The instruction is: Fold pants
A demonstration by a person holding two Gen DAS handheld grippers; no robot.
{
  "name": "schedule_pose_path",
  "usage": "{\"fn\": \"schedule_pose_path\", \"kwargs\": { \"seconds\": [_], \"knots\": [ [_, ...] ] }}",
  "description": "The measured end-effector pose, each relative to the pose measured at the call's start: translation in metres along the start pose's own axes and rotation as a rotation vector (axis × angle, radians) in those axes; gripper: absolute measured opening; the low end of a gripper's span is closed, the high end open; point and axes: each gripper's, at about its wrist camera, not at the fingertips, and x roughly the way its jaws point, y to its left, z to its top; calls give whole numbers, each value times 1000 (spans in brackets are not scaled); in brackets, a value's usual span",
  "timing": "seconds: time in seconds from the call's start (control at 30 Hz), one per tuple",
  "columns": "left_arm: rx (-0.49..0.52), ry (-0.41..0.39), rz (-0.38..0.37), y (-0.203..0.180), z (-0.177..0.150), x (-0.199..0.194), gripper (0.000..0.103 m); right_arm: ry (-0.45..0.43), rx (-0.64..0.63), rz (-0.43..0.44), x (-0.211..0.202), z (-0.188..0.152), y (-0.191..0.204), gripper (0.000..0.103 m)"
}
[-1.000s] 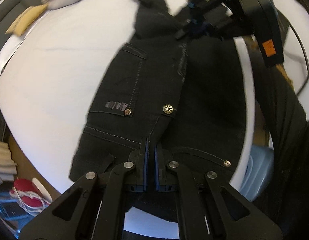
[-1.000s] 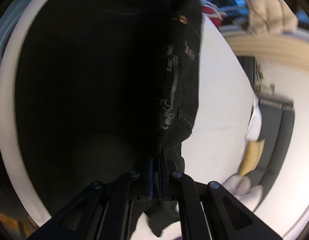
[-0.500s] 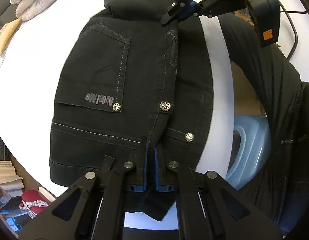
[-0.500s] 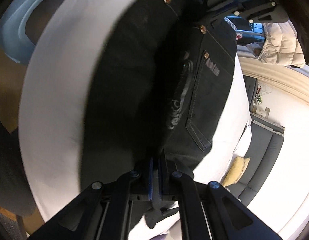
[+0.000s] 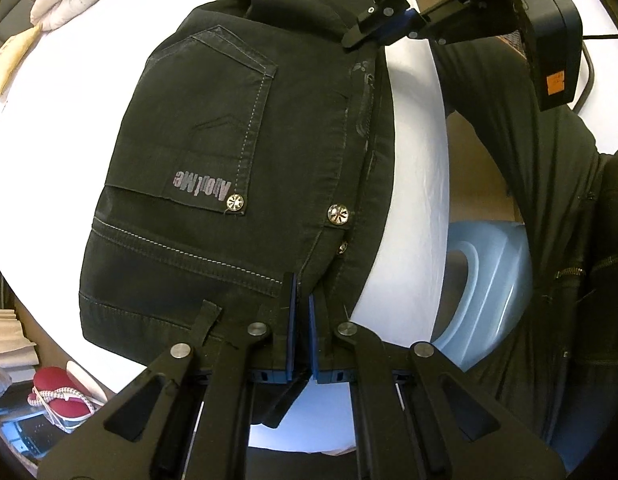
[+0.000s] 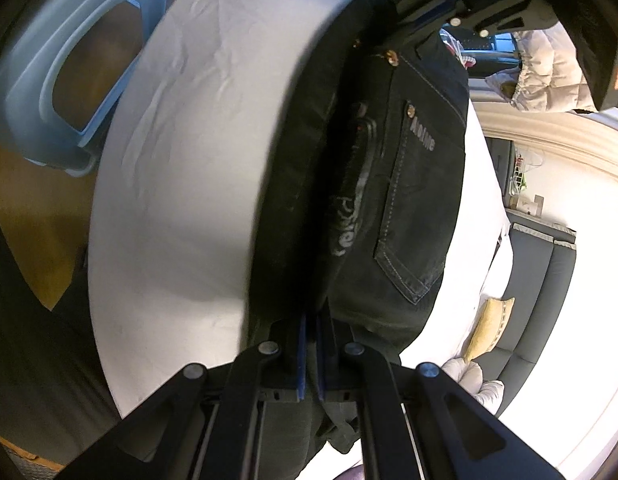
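The left gripper [image 5: 301,312] is clamped on the waistband of the black pants [image 5: 213,184], which lie doubled along the bed's [image 5: 417,184] near edge. Farther along that edge, the right gripper [image 5: 351,42] pinches the cloth, likely to keep the lengthwise fold aligned.

Matt black denim pants [image 5: 237,168] carry pale stitching and shiny metal studs [image 5: 337,214]. Beneath lies a smooth white cloth bed [image 6: 181,184].

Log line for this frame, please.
task: fold pants | left gripper: shut on pants waistband | right gripper: shut on pants, opposite end | pants: folded lengthwise, on white bed
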Motion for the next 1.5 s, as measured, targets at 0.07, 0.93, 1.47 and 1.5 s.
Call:
{"fn": "schedule_pose_path", "kwargs": {
  "seconds": [0.07, 0.93, 1.47, 1.5],
  "knots": [
    [-4, -4, 1, -5, 1, 0, 4, -1, 10, 4, -1, 0, -2, 4],
    [-317, -200, -62, -4, -3, -39, 12, 66, 204, -80, 33, 24, 2, 8],
    [-743, -261, -297, 34, 36, 60, 11, -28, 1014, -228, -23, -46, -45, 103],
    [-741, -259, -285, 33, 38, 60, 11, -31, 1144, -200, -25, -67, -56, 102]
  ]
}}
